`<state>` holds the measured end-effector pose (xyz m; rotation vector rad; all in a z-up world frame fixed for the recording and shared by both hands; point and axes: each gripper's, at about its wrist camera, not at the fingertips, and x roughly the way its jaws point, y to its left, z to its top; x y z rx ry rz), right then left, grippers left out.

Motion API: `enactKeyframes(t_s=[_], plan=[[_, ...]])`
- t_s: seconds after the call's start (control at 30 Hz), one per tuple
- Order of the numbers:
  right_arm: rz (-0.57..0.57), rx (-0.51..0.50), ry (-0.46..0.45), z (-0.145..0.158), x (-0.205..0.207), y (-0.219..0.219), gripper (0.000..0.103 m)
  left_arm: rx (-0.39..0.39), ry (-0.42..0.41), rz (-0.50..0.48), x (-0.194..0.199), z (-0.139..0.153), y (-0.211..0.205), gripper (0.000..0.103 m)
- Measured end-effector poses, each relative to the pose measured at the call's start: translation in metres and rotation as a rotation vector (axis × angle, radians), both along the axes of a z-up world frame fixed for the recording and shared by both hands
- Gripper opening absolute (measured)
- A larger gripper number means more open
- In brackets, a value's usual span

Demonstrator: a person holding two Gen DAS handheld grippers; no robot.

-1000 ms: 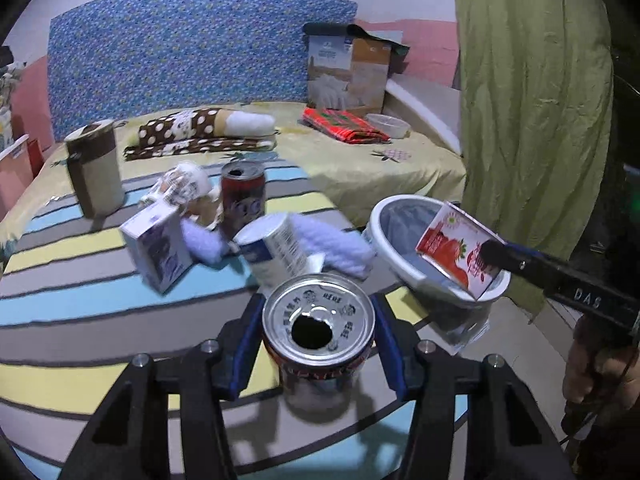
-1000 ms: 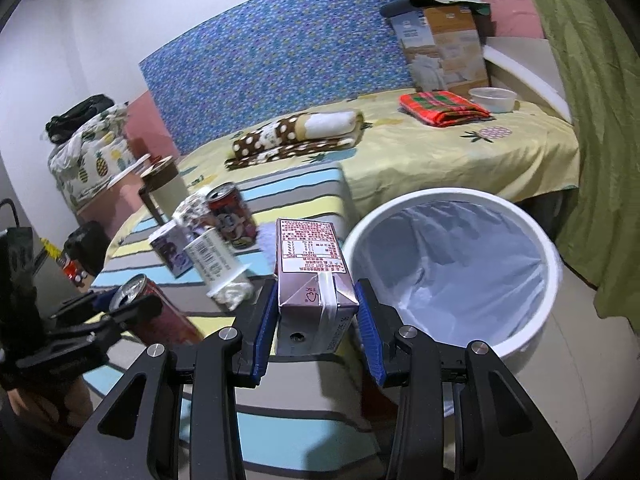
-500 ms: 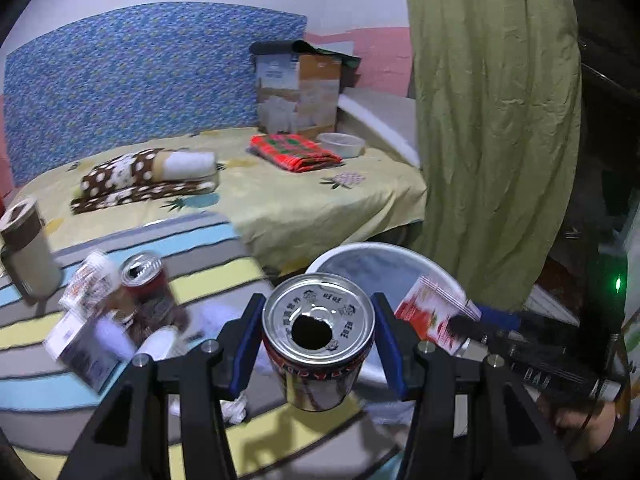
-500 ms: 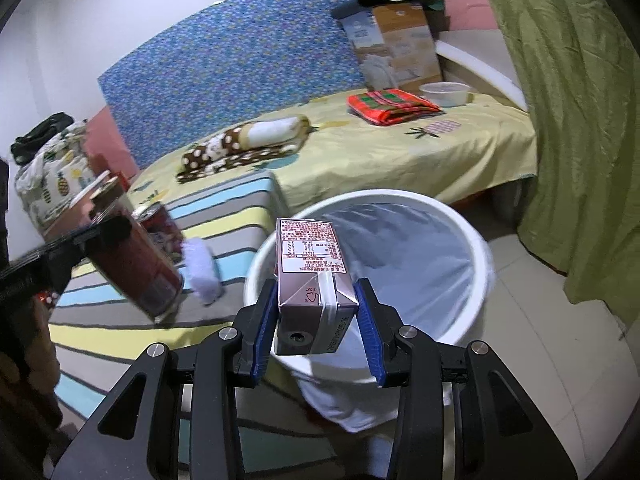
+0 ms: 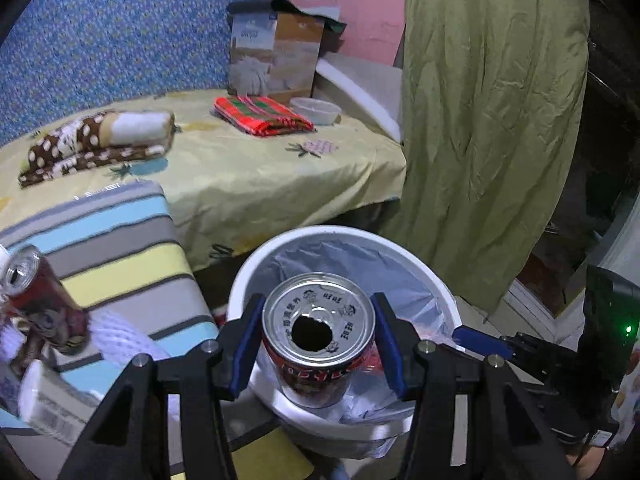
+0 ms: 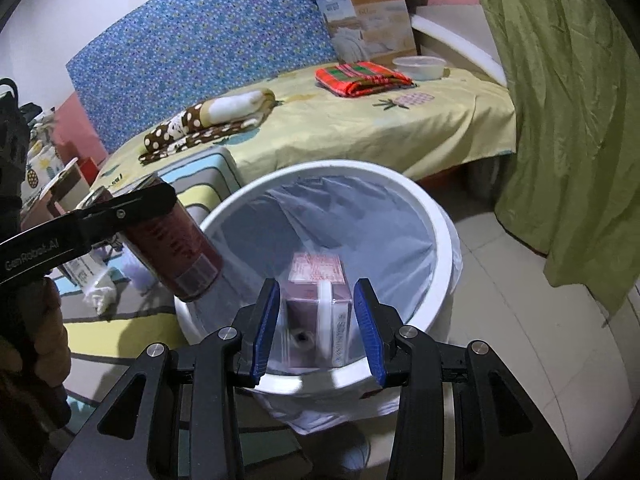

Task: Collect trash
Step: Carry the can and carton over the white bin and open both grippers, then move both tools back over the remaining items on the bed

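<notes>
Here the left tongs (image 5: 318, 346) are clenched on an opened can (image 5: 318, 340), held upright over the near rim of the white bin (image 5: 440, 280); the right-wrist view shows the same can (image 6: 172, 248) tilted beside the bin's left rim, above the striped desk (image 6: 208, 168); the right tongs (image 6: 316, 326) stand released over the bin (image 6: 436, 216), pads apart with a gap on each side of the carton (image 6: 316, 280); the carton is blurred, inside the lined bin below the pads, touching neither.

On the desk (image 5: 120, 240), at its left edge in the left-wrist view, stands a second can (image 5: 44, 300), with a white net sleeve (image 5: 124, 336) just beside it and a small bottle (image 5: 52, 408) nearer the camera; all three are blurred.

Beyond the desk lies the bed (image 5: 260, 176), carrying a dotted brown blanket (image 5: 96, 140), a red plaid cloth (image 5: 264, 116), a plastic tub (image 5: 316, 110) and a box (image 5: 272, 56) at the far edge; a green curtain (image 5: 488, 120) hangs right of the bin.
</notes>
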<state>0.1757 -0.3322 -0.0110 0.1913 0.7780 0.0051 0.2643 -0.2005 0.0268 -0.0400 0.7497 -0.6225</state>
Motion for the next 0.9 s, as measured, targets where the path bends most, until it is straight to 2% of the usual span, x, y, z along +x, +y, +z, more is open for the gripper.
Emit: enactKeyframes(t_s=[0.17,0.3,0.43,0.63,0.9], plan=[[-0.003,-0.002,0.020,-0.004,0.000,0.000,0.041,-0.008,0.041,-0.012,0.004,-0.011,0.000,0.055],[-0.007,0.010,0.011,-0.001,-0.005,0.000,0.042,-0.016,0.018,-0.016,-0.004,-0.007,0.005,0.061],[-0.006,0.021,-0.002,0.003,-0.010,0.003,0.043,-0.010,0.009,-0.012,-0.011,-0.003,0.011,0.062],[0.011,0.029,-0.035,0.013,-0.021,0.015,0.043,-0.013,-0.007,0.021,-0.034,0.003,0.035,0.062],[0.117,0.031,-0.072,0.025,-0.033,0.047,0.044,-0.006,-0.025,0.096,-0.075,0.005,0.080,0.062]])
